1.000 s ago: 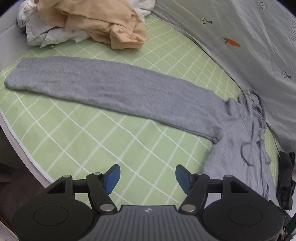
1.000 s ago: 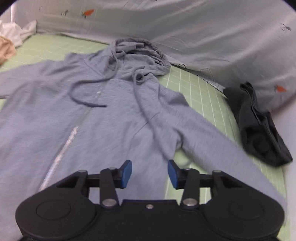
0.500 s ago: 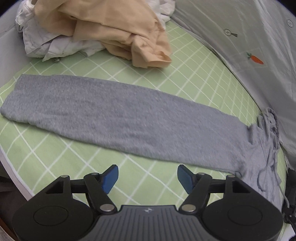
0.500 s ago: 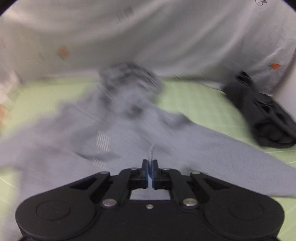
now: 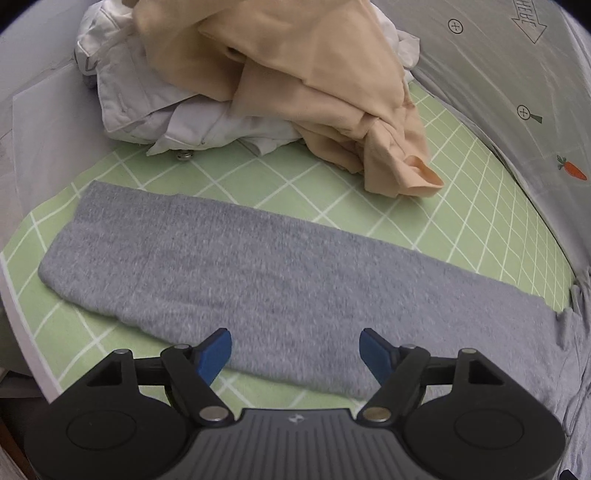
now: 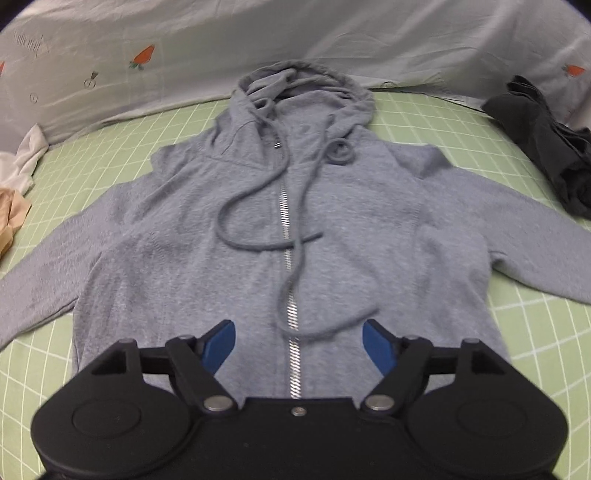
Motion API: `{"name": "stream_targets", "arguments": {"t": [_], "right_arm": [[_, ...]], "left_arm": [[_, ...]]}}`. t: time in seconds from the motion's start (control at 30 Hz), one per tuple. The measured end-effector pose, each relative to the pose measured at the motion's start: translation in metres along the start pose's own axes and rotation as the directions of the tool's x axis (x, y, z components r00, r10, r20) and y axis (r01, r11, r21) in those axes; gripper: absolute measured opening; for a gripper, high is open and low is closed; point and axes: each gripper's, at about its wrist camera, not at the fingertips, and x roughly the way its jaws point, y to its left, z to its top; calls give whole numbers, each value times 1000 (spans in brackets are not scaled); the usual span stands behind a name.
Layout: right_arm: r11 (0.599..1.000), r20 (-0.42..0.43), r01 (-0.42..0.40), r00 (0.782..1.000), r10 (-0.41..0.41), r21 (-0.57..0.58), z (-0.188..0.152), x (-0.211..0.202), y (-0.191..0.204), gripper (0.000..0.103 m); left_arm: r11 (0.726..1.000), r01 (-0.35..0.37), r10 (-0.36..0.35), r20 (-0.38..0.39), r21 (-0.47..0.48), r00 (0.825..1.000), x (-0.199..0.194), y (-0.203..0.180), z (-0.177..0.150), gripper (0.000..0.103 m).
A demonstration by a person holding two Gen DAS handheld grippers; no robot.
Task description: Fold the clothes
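A grey zip-up hoodie [image 6: 332,236] lies flat, front up, on the green checked mat [image 6: 517,332], hood at the far side and both sleeves spread out. Its drawstrings loop across the chest over the silver zipper [image 6: 286,251]. My right gripper [image 6: 298,341] is open and empty, hovering over the lower front by the zipper. In the left wrist view the hoodie's left sleeve [image 5: 258,280] stretches flat across the mat [image 5: 332,192], cuff at the left. My left gripper [image 5: 295,352] is open and empty, over the sleeve's near edge.
A pile of beige [image 5: 303,74] and white clothes [image 5: 155,107] lies beyond the sleeve at the mat's far left. A dark folded garment [image 6: 546,140] sits at the far right. A pale sheet with carrot prints [image 6: 258,33] rises behind the mat.
My right gripper was shut half a second ago and is now open, facing the hoodie squarely. My left gripper moved forward toward the sleeve, and stayed open.
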Motion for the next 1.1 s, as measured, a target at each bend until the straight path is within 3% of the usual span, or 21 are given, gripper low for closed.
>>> {"name": "stream_targets", "arguments": {"t": [0.17,0.37,0.47,0.57,0.6,0.63,0.73,0.83,0.97,1.07,1.1], "right_arm": [[1000,-25,-4,1000,5,10,3,8,4,78],[998,-68,-2,998,6,58,0,18,2,79],[997,-75,-4,997,10,82,-2,21,0,79],[997,-77,-7,997,13,81,-3,22,1,79],[997,-77,-8,997,14,80,-4,22,1,79],[997,-78,-9,997,15,79,-4,22,1,79],[997,-79,-14,997,20,81,-5,23,0,79],[996,-78,-21,997,28,91,-5,23,-2,79],[994,-78,-24,996,33,108,-6,22,-6,79],[994,-69,-14,997,21,110,-7,18,-9,79],[994,-66,-8,998,15,109,-7,17,-10,80]], "left_arm": [[1000,-12,11,49,20,999,6,-8,3,80],[984,-95,81,96,154,992,13,-28,-6,79],[959,-166,134,148,228,980,15,-40,-15,61],[959,-155,118,163,237,980,13,-50,-18,41],[958,-148,109,164,245,980,13,-55,-19,29],[958,-136,96,162,254,982,14,-61,-20,11],[958,-45,9,125,283,992,17,-84,-25,11],[941,86,-113,64,327,991,22,-113,-37,12],[914,297,-286,-82,275,955,25,-139,-49,18],[907,362,-355,-73,214,932,9,-131,-46,24],[913,359,-357,-48,195,933,2,-124,-43,28]]}}
